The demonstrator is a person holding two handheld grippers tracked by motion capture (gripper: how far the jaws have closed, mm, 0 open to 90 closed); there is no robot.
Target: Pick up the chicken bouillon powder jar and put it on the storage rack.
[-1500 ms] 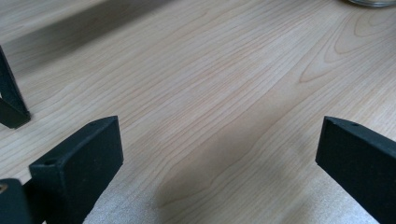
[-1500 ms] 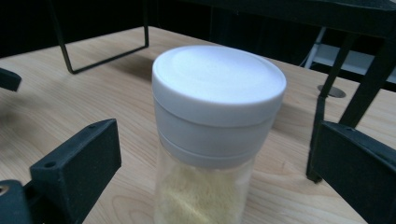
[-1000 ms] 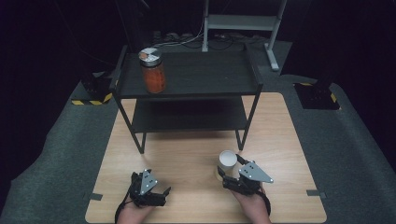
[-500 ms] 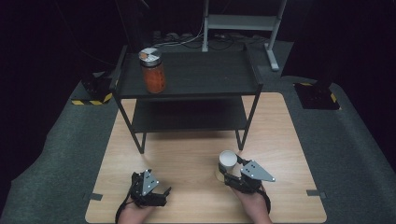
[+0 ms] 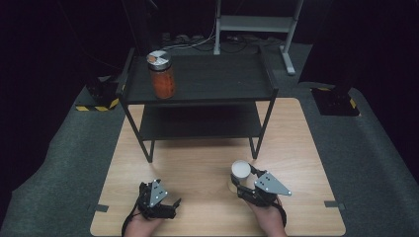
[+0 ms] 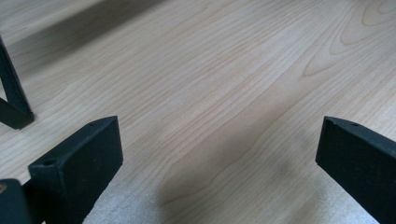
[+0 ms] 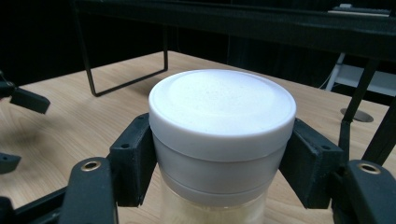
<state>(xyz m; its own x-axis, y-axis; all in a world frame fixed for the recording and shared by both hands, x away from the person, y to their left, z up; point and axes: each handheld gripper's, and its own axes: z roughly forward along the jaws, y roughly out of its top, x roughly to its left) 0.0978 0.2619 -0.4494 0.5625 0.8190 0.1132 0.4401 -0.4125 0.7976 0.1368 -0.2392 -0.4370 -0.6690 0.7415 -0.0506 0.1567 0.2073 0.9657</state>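
I'm lifting the white-lidded jar (image 7: 222, 140) clamped in my right gripper (image 5: 245, 181) toward twelve o'clock; left gripper (image 5: 174, 203) idling wide.

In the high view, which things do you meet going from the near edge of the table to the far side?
Left gripper → right gripper → white-lidded jar → black shelf, with the orange jar on top.

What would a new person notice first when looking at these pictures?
Probably the white-lidded jar, large in the right gripper view and clamped between the jaws of the right gripper at the near right of the wooden table. Next, the orange-filled jar standing alone on the left of the black shelf's top level. The left gripper waits open above bare wood at the near left.
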